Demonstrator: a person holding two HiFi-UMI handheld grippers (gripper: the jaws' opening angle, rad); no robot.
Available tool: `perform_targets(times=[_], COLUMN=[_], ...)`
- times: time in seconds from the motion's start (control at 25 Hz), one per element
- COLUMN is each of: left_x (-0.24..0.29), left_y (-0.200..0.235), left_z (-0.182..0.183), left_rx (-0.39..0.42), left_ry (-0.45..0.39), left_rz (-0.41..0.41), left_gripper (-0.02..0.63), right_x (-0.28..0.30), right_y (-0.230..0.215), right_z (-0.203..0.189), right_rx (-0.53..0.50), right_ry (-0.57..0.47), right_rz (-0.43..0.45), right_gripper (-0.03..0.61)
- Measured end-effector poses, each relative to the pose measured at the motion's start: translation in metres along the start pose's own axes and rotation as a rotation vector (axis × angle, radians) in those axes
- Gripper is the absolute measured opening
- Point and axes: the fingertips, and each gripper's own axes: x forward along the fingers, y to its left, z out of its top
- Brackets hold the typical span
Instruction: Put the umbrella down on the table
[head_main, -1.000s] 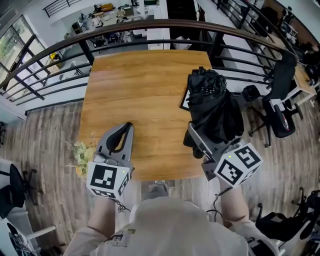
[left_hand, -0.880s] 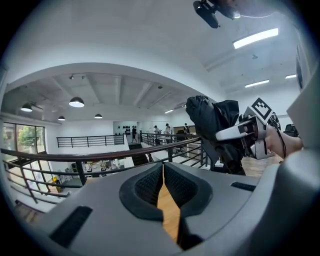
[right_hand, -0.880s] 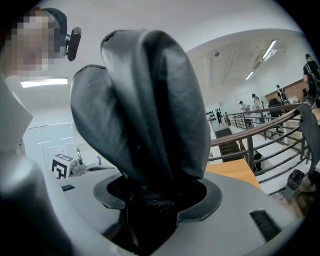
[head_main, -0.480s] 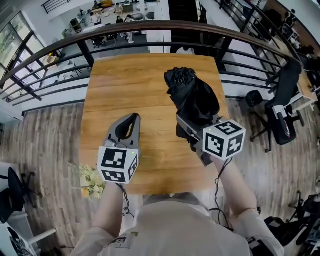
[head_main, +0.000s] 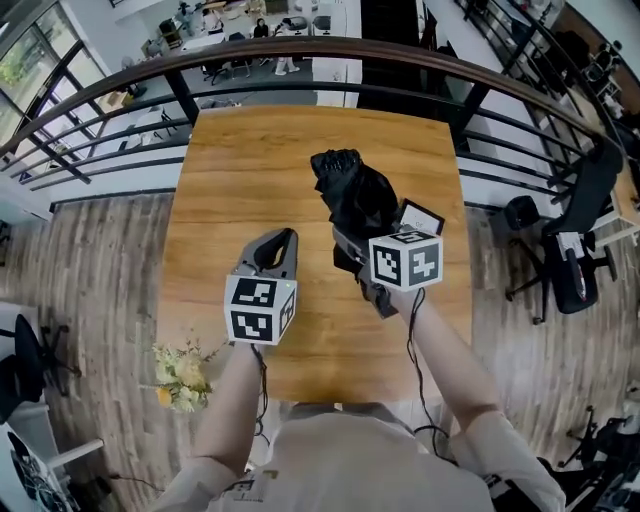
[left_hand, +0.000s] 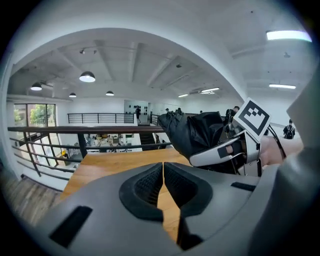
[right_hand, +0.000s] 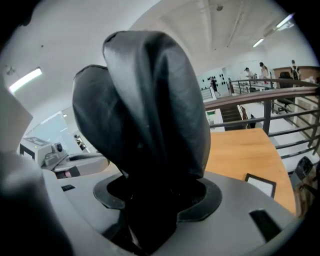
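A folded black umbrella (head_main: 355, 195) hangs in the air over the middle of the wooden table (head_main: 230, 180), pointing away from me. My right gripper (head_main: 350, 245) is shut on the umbrella's near end; in the right gripper view the black fabric (right_hand: 145, 115) fills the space between the jaws. My left gripper (head_main: 278, 245) hovers over the table just left of the umbrella, shut with nothing in it; in the left gripper view its pads (left_hand: 150, 187) nearly touch, and the umbrella (left_hand: 192, 132) shows to the right.
A small framed card (head_main: 420, 215) lies on the table to the right of the umbrella, also seen as the card (right_hand: 261, 184). A black railing (head_main: 300, 60) curves round the table's far side. Flowers (head_main: 180, 375) lie on the floor by the near left corner.
My right gripper has carried the umbrella left, from the table's right edge to over its middle. The left gripper has moved forward and a little right.
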Motion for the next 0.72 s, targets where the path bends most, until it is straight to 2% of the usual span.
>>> perform_targets(times=[0.12,0.28,0.52,0.72], left_x=[0.017,0.040,0.057,0.064], left_y=[0.008,0.008,0.013,0.019], left_z=[-0.024,-0.050,-0.093,-0.118], left_rx=[-0.073,-0.116,-0.194,-0.234], left_ry=[0.044,0.093,0.162,0.180], left_rz=[0.013,0.024,0.052,0.067], left_gripper=[0.023,0.023,0.023,0.023], right_x=[0.029,0.069,0.111,0.135], right_y=[-0.011,-0.032,-0.052,-0.066], right_z=[-0.011,-0.039,-0.093,-0.136], right_rx=[0.033,0.075,0.037,0.063], right_ry=[0.055,0.152,0.295,0.374], right_rz=[0.021,0.016,-0.013,-0.028], right_gripper=[0.275,0.275,0.275,0.274])
